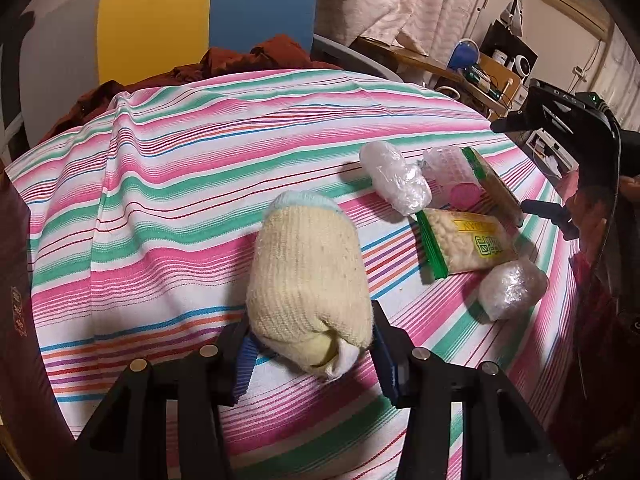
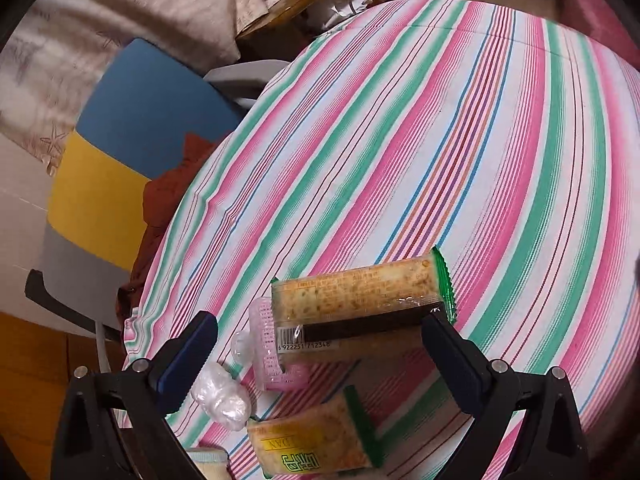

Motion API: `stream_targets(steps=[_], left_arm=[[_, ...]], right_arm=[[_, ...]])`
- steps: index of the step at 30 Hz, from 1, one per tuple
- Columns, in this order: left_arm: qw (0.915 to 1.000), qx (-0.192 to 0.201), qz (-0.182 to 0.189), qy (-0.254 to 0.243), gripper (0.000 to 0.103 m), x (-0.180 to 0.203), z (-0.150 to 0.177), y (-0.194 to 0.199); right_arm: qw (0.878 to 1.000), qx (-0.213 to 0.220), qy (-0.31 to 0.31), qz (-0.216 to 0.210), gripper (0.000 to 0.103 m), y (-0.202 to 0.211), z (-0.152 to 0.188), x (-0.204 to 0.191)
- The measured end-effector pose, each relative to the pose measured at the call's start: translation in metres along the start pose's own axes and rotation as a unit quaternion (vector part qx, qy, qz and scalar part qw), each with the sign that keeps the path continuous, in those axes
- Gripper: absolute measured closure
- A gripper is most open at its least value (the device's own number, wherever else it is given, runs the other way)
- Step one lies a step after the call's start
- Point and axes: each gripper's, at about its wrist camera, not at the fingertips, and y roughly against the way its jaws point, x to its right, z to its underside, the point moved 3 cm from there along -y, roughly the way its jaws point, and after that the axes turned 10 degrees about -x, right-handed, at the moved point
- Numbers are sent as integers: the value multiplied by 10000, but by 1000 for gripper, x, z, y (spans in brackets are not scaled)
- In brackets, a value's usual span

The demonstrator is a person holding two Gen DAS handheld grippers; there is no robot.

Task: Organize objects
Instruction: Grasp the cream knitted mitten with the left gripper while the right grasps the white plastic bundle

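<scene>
Closest to us in the left wrist view, a rolled cream sock point(image 1: 308, 280) with a pale blue cuff lies on the striped cloth point(image 1: 180, 184) that covers the counter, and our left tongs point(image 1: 310, 354) have their blue pads against both sides of its near end, clenched on it. To the right of the sock we see a cluster of small things: two clear plastic-wrapped bundles point(image 1: 394, 178), a pink-capped plastic container point(image 1: 452, 176), and a yellow-labelled cracker packet point(image 1: 464, 242) with green ends. Our right tongs point(image 2: 320, 344) stand spread wide above that cluster, touching nothing we can make out for certain; a long cracker packet point(image 2: 360, 300) with a barcode lies between the fingers, with its right end just beside the right pad, though contact is unclear. Beyond the counter stands a chair point(image 1: 208, 12) with blue, yellow and grey panels, and a rust-red garment point(image 1: 256, 56) is heaped on it.
</scene>
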Motion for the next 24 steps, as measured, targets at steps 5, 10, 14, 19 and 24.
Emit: stream_targets(steps=[5, 10, 14, 19, 24], left_arm=[[10000, 37, 13, 9, 53, 0, 0, -1], [10000, 81, 9, 4, 53, 1, 0, -1], [9999, 111, 32, 38, 53, 0, 0, -1], [9999, 135, 58, 57, 53, -1, 0, -1], [9997, 157, 123, 101, 53, -2, -1, -2]], right_arm=[[9978, -300, 223, -549, 0, 1, 7, -11], [9918, -764, 935, -426, 0, -14, 23, -36], [9894, -913, 1114, -187, 0, -23, 29, -41], [9807, -914, 1686, -381, 4, -23, 40, -61], [9518, -887, 2935, 91, 16, -37, 63, -105]])
